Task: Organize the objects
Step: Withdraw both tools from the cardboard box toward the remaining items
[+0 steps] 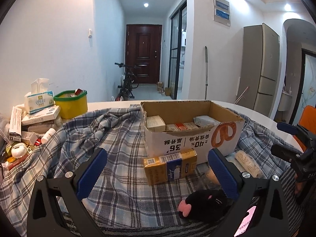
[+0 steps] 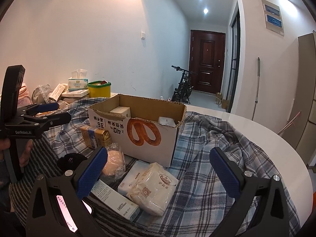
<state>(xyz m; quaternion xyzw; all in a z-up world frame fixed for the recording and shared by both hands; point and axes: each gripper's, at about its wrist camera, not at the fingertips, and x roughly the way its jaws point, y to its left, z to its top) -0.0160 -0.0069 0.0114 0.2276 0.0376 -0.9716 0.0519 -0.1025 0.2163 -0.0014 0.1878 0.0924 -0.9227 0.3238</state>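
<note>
Corrugated cardboard is forming an open box (image 1: pixel 189 136) printed with a pretzel, sitting on a rumpled blue plaid cloth (image 1: pixel 118 138) over a white rounded surface (image 2: pixel 256 126), small cartons lying inside. A glossy gold rectangular packet (image 1: pixel 169 165) is lying just in front of the box. The left tool (image 1: pixel 156 169) is hovering spread wide, gripping nothing; the right tool (image 2: pixel 158 169) is likewise gaping above a soft white crinkled pack (image 2: pixel 156 187) and a slim white carton (image 2: pixel 114 199).
</note>
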